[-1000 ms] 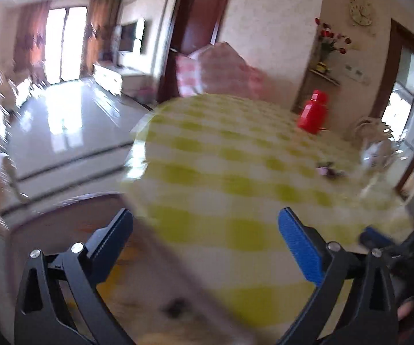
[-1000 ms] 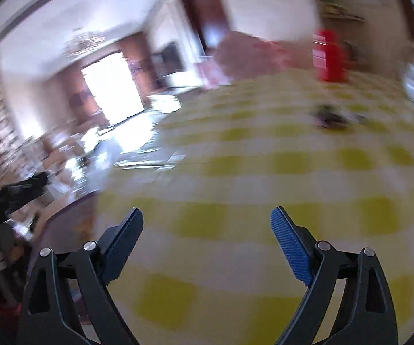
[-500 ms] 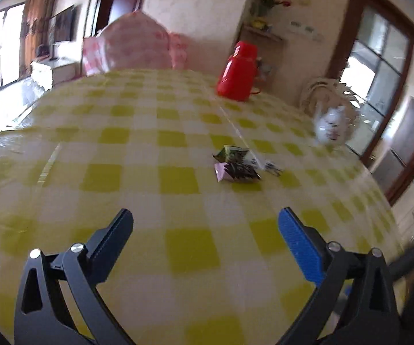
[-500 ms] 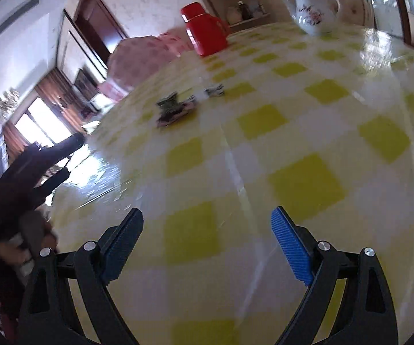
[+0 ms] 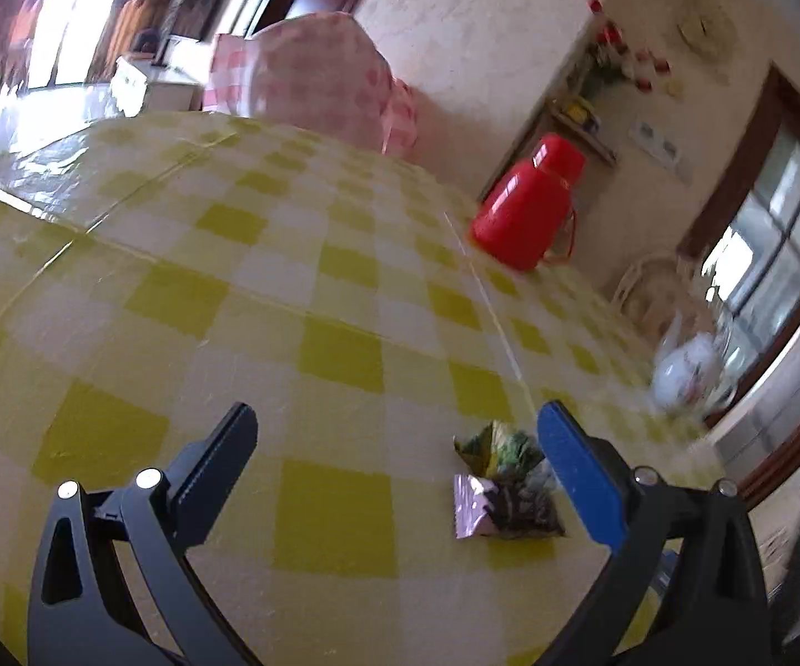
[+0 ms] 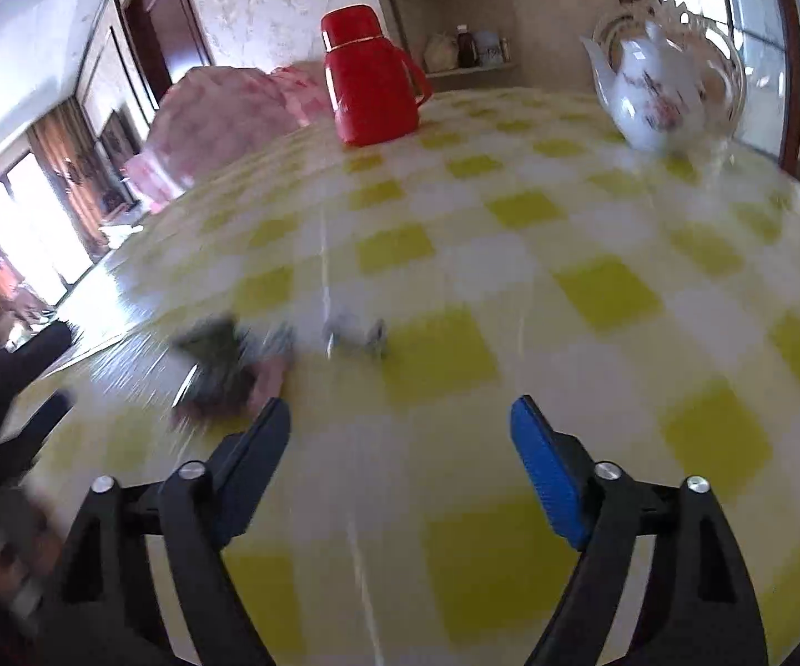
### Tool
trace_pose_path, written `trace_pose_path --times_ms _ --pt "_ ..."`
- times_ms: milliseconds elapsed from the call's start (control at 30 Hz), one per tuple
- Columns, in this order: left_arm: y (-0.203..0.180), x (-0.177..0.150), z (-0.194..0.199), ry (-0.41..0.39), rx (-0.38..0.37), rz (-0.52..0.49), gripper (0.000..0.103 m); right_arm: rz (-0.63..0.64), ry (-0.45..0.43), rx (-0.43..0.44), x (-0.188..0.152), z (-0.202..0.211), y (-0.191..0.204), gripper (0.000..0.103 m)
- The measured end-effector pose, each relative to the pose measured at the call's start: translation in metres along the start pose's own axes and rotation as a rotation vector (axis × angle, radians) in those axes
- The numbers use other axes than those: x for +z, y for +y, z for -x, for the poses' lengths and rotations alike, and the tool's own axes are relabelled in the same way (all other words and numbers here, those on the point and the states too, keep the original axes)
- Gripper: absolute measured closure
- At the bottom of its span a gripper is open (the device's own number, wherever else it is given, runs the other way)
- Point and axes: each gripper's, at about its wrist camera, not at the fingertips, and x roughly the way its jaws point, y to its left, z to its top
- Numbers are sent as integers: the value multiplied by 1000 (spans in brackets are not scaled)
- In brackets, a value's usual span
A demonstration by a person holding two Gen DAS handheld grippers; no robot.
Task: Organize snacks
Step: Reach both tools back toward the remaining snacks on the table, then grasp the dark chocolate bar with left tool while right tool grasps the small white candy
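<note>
Left jaws: the left gripper stands wide apart with nothing between the pads, over bare check cloth.
Right jaws: the right gripper is spread too and holds nothing; its jaws have just been closing a little, with only cloth between them.
Snacks, from the left: a small heap of snack packets lies on the desk just inside the blue right pad, which hides part of it. A green and yellow packet sits on the far side, a pink and dark one nearer the camera.
Snacks, from the right: the same heap shows blurred, ahead of and just beyond the dark left finger. A smaller silvery wrapper lies apart from it, nearer the centre line.
Key relation: the heap lies in the gap between the two grippers, to the right of the left jaws and to the left of the right jaws. By my reading the left jaws are nearer, almost alongside it.
Long axis: too blurred and crumpled to tell.
Likely next need: a small sideways shift of the left jaws toward the heap before closing.
Farther out: a red flask and a white teapot stand well beyond, at the far side of the desk.
</note>
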Motion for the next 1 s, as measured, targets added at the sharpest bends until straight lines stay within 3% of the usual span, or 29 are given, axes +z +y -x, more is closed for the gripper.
trace_pose_path --times_ms 100,267,400,467,533,567,600,700,833,1000 --pt "4 5 -3 -2 10 11 2 -13 12 8 19 -24 4 40" --pt "8 5 -7 36 13 31 2 116 83 18 36 -54 23 41" --pt "6 4 -14 81 -7 7 2 249 160 32 30 -62 34 42" --pt "3 0 -17 111 -22 2 2 282 170 18 30 -67 35 49" --pt "0 -3 -22 151 -44 -13 2 310 160 14 28 -65 37 77" --pt "-2 -5 -24 166 -48 -26 2 316 161 28 27 -63 38 86" --pt "-4 -7 -26 178 -49 -37 2 318 162 27 25 -61 38 90" --pt "-15 -12 -29 206 -62 -105 2 326 126 -10 18 -48 38 90" --pt "-39 -22 -31 219 -60 -280 2 248 99 -26 8 -28 25 90" --pt "-51 -32 -40 296 -106 -315 2 81 91 -25 -9 -2 3 90"
